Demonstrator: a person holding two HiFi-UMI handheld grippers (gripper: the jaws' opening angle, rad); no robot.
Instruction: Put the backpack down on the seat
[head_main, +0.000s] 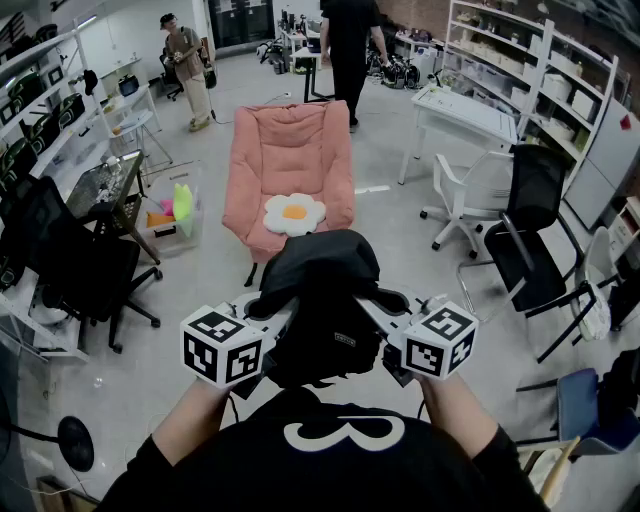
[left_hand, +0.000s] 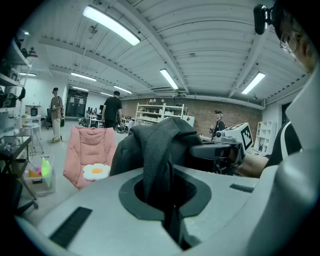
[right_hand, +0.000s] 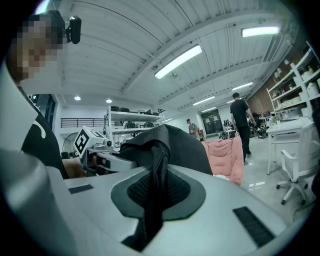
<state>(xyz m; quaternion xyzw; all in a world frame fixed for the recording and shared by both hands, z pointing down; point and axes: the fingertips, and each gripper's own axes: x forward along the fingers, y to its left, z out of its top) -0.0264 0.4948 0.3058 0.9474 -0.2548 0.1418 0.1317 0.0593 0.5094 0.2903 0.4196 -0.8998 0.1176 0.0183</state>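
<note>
A black backpack (head_main: 320, 290) hangs in the air in front of me, between both grippers. My left gripper (head_main: 277, 314) is shut on a black strap (left_hand: 156, 165) of the backpack (left_hand: 165, 137). My right gripper (head_main: 378, 312) is shut on another strap (right_hand: 157, 170) of the backpack (right_hand: 177, 145). The seat is a pink padded chair (head_main: 290, 160) straight ahead on the floor, with a fried-egg cushion (head_main: 294, 213) on it. The backpack is held short of the seat and above its height. The pink seat (left_hand: 87, 147) also shows behind the pack in the left gripper view.
Black office chairs stand at the left (head_main: 80, 270) and right (head_main: 530, 235), with a white chair (head_main: 470, 195) and white table (head_main: 465, 115) beyond. A clear bin (head_main: 170, 212) sits left of the seat. Two people (head_main: 188, 70) (head_main: 350, 50) stand farther back. Shelves (head_main: 545, 70) line the right wall.
</note>
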